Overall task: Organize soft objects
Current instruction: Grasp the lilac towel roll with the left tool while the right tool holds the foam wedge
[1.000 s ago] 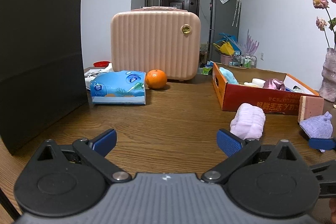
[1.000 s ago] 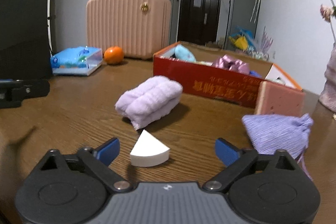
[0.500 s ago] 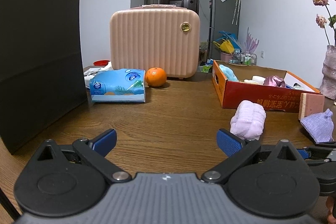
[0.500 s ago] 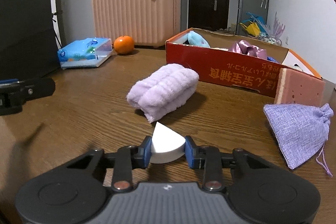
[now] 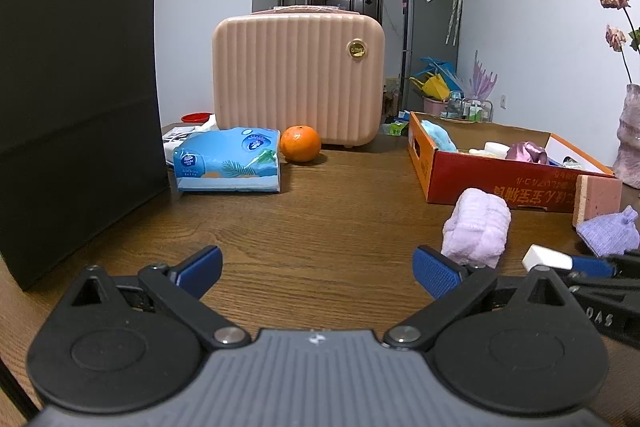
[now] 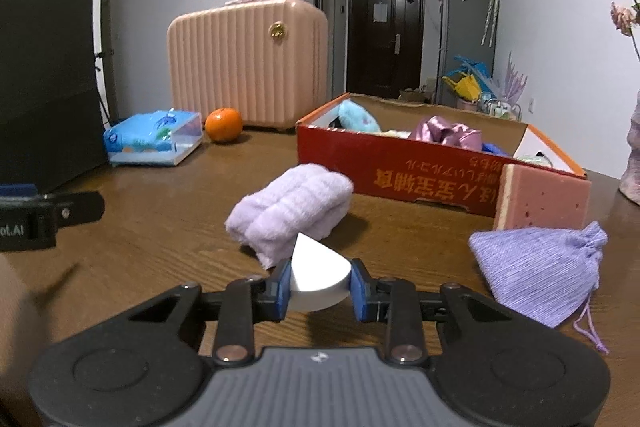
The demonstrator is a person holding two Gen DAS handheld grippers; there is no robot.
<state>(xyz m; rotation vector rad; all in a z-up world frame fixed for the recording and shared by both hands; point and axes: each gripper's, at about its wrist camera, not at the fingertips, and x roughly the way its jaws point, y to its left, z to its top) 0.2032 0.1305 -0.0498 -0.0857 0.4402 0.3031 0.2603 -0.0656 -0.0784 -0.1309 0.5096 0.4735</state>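
My right gripper [image 6: 319, 287] is shut on a white wedge-shaped sponge [image 6: 316, 277], held just above the wooden table [image 6: 160, 227]. The same white sponge [image 5: 546, 259] shows at the right of the left wrist view, pinched by the right gripper [image 5: 560, 262]. A rolled lilac towel [image 6: 292, 211] lies just beyond it. A purple drawstring pouch [image 6: 540, 275] lies to the right, and a pink sponge block [image 6: 542, 203] leans on the red cardboard box [image 6: 420, 175]. My left gripper [image 5: 316, 267] is open over bare table, nothing between its fingers.
The red box holds several soft items. A pink ribbed case [image 5: 298, 79], an orange [image 5: 300, 143] and a blue tissue pack [image 5: 228, 161] stand at the back. A tall black paper bag [image 5: 76, 99] fills the left. A vase [image 5: 630, 135] stands far right.
My right gripper closed on the white wedge sponge and lifted it slightly off the table. The left gripper stayed where it was.
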